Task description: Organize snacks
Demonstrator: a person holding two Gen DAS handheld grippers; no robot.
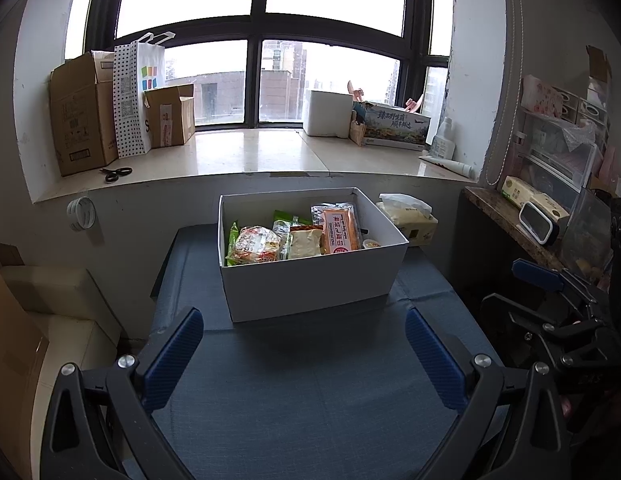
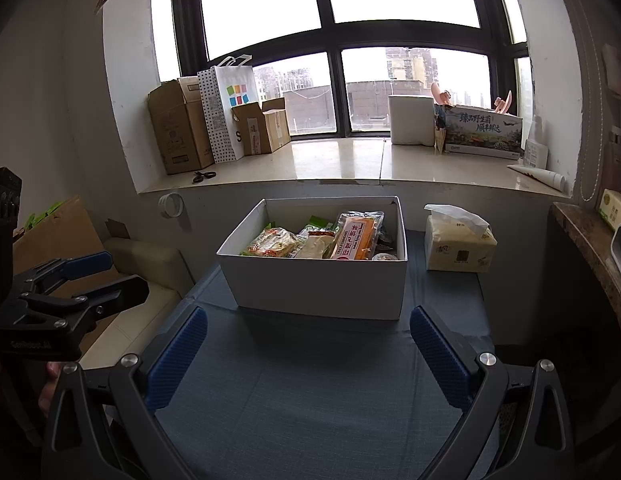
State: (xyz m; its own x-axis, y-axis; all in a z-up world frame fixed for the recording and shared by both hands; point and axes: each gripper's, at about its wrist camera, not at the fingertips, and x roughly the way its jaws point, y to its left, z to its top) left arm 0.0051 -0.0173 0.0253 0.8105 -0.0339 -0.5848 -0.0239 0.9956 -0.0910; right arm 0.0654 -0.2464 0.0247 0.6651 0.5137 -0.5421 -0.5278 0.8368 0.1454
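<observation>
A white open box (image 1: 310, 284) (image 2: 322, 284) stands on a table under a blue cloth (image 1: 310, 392) (image 2: 310, 392). Inside lie several snack packs: an orange pack with a red label (image 1: 341, 227) (image 2: 356, 236), a clear pack of orange snacks (image 1: 256, 245) (image 2: 275, 243), a pale pack (image 1: 304, 242) (image 2: 316, 247) and green packs (image 1: 282, 218). My left gripper (image 1: 304, 322) hangs open and empty in front of the box. My right gripper (image 2: 308, 320) is open and empty too, short of the box's front wall. Each gripper appears at the edge of the other's view.
A tissue pack (image 1: 408, 216) (image 2: 458, 242) sits right of the box. The windowsill (image 1: 250, 152) behind holds cardboard boxes (image 1: 82, 116), a dotted bag (image 1: 136, 96), scissors (image 1: 117, 173), a white foam box (image 1: 328, 112) and a printed carton (image 1: 396, 124). A cluttered side shelf (image 1: 522, 224) stands right.
</observation>
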